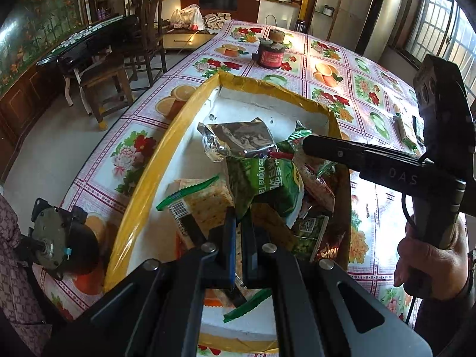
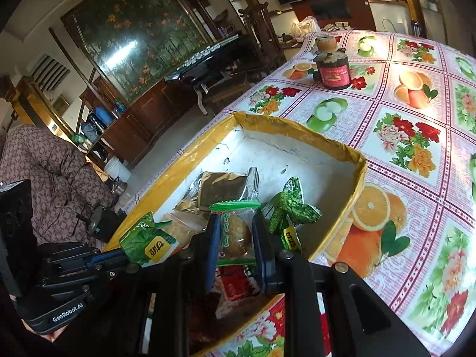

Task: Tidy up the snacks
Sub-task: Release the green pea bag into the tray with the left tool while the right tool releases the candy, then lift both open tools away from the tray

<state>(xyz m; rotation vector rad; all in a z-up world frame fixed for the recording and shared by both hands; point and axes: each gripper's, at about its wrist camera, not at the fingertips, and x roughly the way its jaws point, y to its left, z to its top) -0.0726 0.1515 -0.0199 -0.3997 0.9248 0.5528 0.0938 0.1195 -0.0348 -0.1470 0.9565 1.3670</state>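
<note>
Two grippers are working low in frame over the box: the right gripper is clenching a cake, the left gripper pinching a green packet, both for stowing.

Crinkled green, silver and clear snack packets heaped in a yellow-taped white foam box

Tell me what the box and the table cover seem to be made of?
The box looks like white foam: matte, pitted, dented walls, its rim wrapped in glossy yellow tape. The table cover seems to be plastic or oilcloth: smooth, printed with fruit and flowers, with window glare on it.
</note>
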